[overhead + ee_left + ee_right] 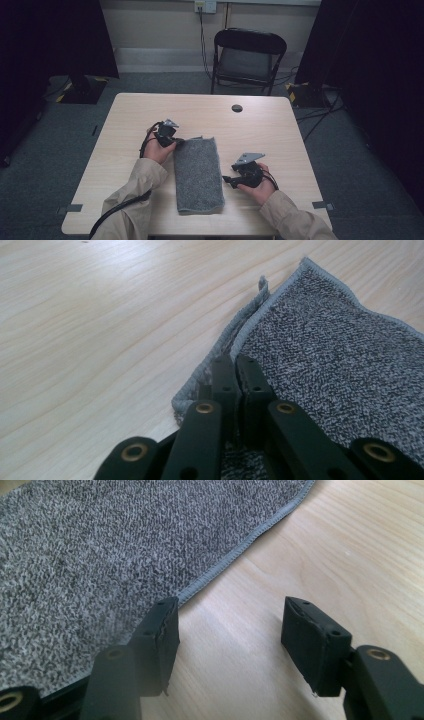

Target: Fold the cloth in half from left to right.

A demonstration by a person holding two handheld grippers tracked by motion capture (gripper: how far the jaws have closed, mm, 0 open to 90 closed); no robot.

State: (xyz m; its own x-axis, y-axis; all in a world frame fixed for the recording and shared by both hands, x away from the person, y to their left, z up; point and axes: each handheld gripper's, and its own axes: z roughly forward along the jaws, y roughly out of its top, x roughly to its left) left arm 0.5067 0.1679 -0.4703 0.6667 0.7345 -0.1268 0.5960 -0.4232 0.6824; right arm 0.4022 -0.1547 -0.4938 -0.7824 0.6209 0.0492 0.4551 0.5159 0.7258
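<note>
Towel (198, 173) lies lengthwise between 2 grippers: left gripper (239, 371) is clenched on its far-left corner, right gripper (227, 630) gapes (nothing between) just beside the right edge.

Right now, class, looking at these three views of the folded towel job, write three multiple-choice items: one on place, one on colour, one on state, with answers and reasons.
1. Where does the towel lie on the table?
A. between the two hands
B. on the far edge
C. under the chair

2. What colour is the towel?
A. red
B. speckled grey
C. yellow

3. How do the jaws of the left hand-held gripper stand?
A. wide apart over bare wood
B. closed at the towel's hemmed edge
C. clamped on a cup

Answers: 1 A, the high view shows it between the forearms. 2 B, all views show a grey weave. 3 B, the left gripper view shows the jaws together on the edge, while the right hand-held gripper stands open over bare wood.
</note>
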